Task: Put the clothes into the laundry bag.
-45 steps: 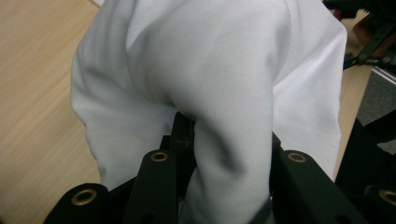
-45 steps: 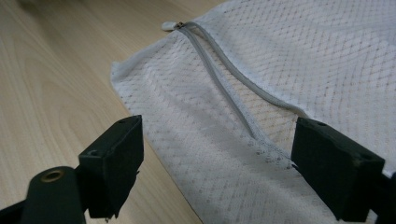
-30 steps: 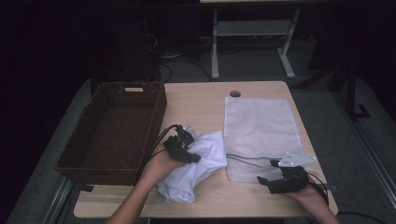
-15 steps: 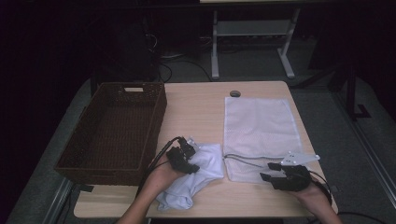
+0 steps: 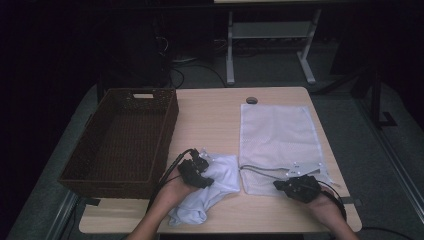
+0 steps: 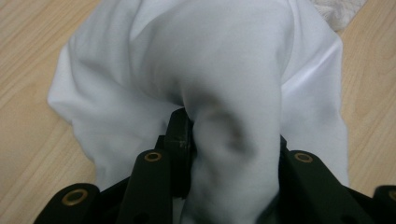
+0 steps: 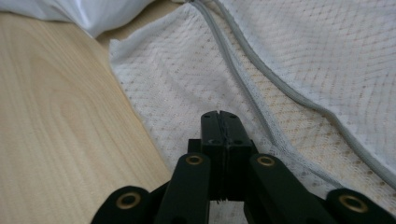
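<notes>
Closing tight, the right gripper (image 7: 219, 122) is pinching the mesh bag (image 5: 280, 140) edge at lower right, while the left gripper (image 5: 196, 169) is holding the white cloth (image 6: 224, 70) at lower middle, lower than before, ready for bagging.

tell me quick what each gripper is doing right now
Left gripper: closed on a bunched fold of the white cloth.
Right gripper: jaws just closed, pinching the edge of the mesh bag.
</notes>
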